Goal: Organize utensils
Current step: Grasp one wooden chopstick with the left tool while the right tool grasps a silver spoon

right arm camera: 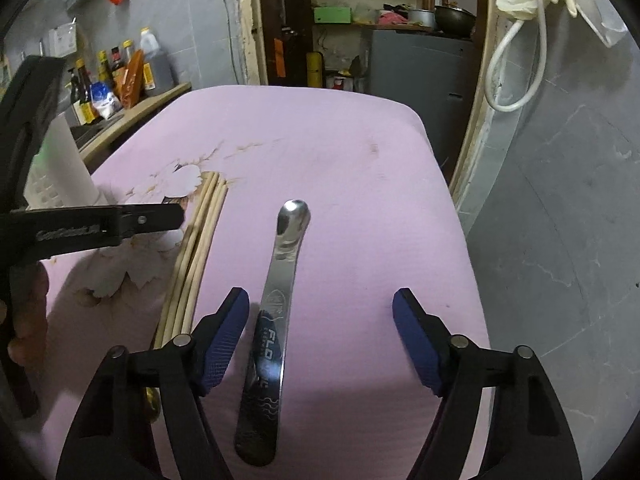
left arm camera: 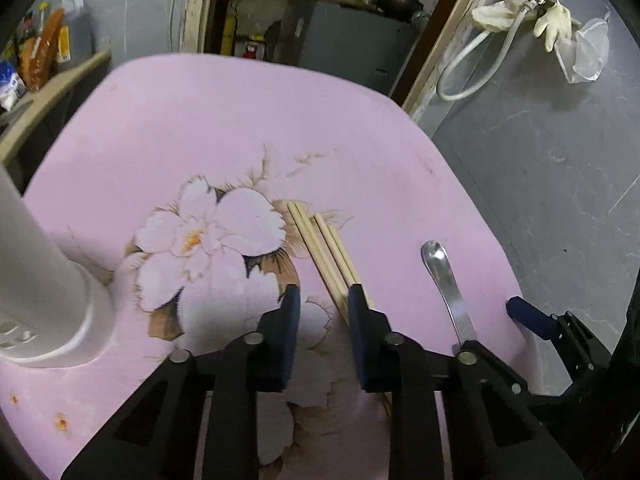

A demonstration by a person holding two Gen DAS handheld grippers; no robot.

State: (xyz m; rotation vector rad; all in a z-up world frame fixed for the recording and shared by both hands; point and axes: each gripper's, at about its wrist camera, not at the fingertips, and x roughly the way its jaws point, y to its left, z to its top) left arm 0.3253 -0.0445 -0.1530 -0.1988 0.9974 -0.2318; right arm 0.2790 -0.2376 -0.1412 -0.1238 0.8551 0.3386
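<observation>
Several wooden chopsticks lie together on the pink flowered table; they also show in the right wrist view. A steel spoon lies to their right, bowl pointing away; it also shows in the left wrist view. My left gripper is open, its right finger resting over the chopsticks. My right gripper is open wide and straddles the spoon's handle. A white utensil holder stands at the left, also in the right wrist view.
The table's right edge drops to a grey floor. A side shelf with sauce bottles stands at the back left. A hose and gloves hang on the wall at the right.
</observation>
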